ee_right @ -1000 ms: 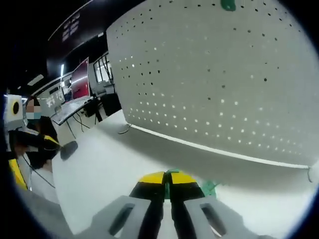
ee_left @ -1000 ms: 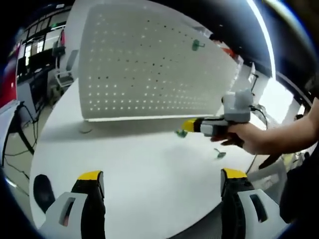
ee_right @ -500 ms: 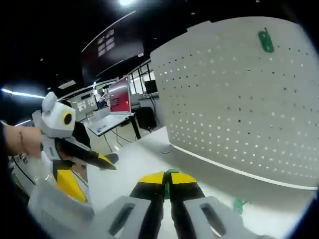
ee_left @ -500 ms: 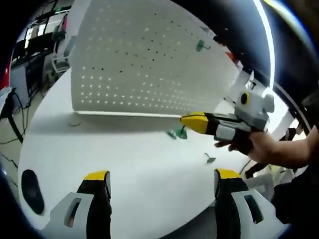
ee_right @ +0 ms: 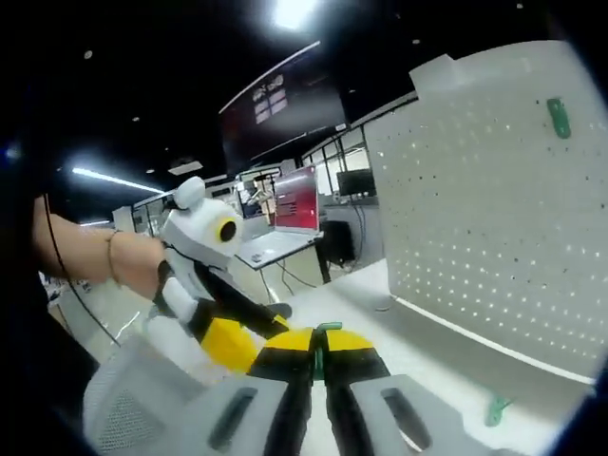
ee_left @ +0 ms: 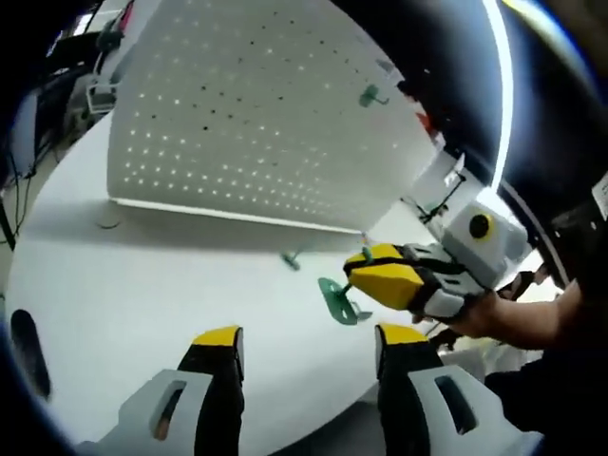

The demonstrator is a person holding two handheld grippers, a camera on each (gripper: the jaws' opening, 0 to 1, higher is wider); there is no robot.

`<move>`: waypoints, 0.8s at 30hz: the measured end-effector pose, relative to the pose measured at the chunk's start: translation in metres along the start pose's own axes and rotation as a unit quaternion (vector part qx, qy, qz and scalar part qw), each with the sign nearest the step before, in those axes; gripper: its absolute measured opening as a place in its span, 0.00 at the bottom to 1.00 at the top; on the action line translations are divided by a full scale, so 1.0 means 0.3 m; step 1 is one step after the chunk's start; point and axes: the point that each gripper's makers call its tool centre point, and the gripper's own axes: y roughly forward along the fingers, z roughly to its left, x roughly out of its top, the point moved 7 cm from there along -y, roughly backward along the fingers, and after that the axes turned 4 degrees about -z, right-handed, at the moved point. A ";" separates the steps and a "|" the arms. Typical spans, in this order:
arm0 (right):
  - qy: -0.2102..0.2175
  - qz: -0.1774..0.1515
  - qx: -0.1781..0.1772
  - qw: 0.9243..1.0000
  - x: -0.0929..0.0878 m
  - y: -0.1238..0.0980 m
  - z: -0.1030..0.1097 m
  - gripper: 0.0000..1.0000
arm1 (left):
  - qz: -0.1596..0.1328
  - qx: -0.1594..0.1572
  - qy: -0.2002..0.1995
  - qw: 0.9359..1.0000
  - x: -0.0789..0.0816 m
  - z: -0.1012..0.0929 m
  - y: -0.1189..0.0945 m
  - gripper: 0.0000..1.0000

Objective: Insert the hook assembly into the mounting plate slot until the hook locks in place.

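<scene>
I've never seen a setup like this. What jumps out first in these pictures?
The big white pegboard standing on the white table catches the eye, with one green hook already hung near its upper edge. In the left gripper view, the right gripper, held in a person's hand, pinches a green hook assembly above the table. Another green hook lies near the board's foot.

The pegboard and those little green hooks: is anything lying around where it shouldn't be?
One green hook hangs on the white pegboard, and the right gripper holds another. A third hook lies loose on the table below the board.
</scene>
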 end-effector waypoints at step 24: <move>-0.126 -0.026 0.062 0.990 0.065 -0.019 0.100 0.00 | -0.017 -0.131 -0.156 0.979 -0.013 -0.085 -0.013 0.06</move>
